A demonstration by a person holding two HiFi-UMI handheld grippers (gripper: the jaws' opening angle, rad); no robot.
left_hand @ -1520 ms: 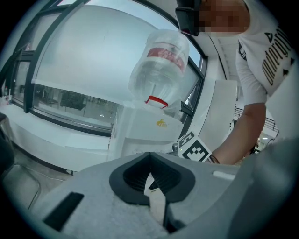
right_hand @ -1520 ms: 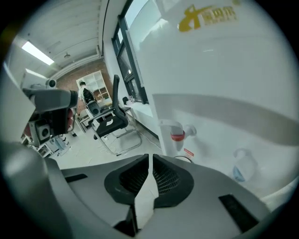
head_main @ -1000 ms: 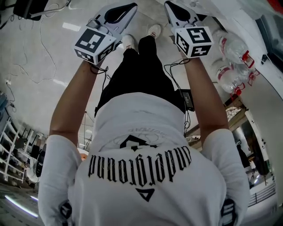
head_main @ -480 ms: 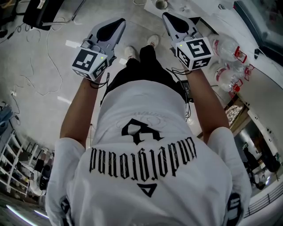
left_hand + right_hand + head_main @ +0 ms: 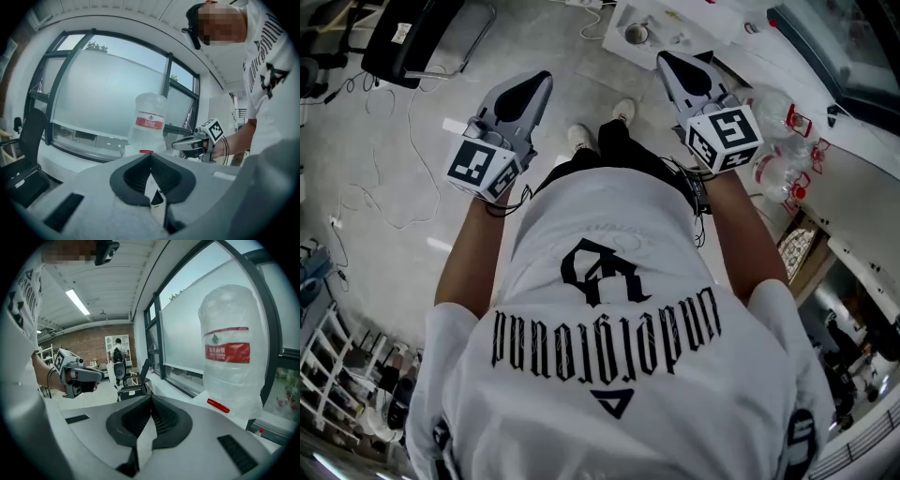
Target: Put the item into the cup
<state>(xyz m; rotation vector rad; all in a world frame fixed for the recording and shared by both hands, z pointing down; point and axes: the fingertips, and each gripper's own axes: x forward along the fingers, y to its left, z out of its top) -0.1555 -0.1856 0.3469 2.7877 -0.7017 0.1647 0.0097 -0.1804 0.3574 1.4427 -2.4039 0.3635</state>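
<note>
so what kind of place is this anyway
Most likely an office or lab workroom, indoors. Big water jugs stand beside a wall of tall windows, and an office chair sits by the sill.

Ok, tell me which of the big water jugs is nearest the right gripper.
The upper jug in the head view, lying just beside the right gripper. The other jugs sit lower in that view, level with the wrist rather than the gripper.
</note>
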